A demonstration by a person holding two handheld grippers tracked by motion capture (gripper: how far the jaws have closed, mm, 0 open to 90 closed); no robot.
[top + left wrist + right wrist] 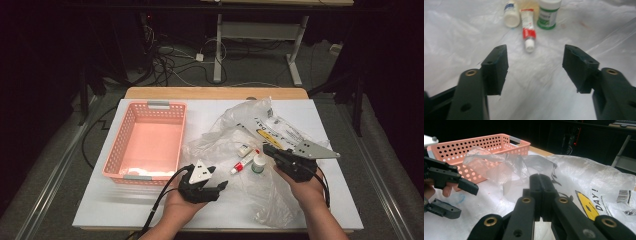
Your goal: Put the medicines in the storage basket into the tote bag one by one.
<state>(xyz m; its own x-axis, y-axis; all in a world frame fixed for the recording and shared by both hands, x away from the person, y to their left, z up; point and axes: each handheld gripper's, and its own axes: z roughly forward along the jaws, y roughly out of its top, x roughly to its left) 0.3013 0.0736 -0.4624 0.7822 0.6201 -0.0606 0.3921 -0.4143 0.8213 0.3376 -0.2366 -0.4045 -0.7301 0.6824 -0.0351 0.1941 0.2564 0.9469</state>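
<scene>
Ahead of the left gripper [535, 66], just past its tips, lies a small red-and-white tube [527, 27] on a clear plastic bag [461, 45]. Jaws stand well apart with nothing between them, pads touching nothing. Tube sits roughly centred in the gap but beyond it, not yet between the pads.

Tube: soft squeeze type, flat crimped far end, white screw cap. Long axis runs almost straight along the gripper's line, cap pointing back toward the jaws. In the high view it lies diagonal on the table, cap toward the person's left.

Flanking the tube's far end: a small white bottle [511, 15] with blue label, lying down, and a white jar [548, 12] with green label, upright. All three close together, whether touching I can't tell.

Bag is thin, crinkled, glossy film with printed black text and a yellow mark, spread over the white table [100, 200].

Right gripper [266, 148] is pinched fully shut on the bag film, at the edge near the jar; film runs up between its pads in the right gripper view.

Pink perforated plastic basket [120, 145] sits at table left, well apart from the tube.
</scene>
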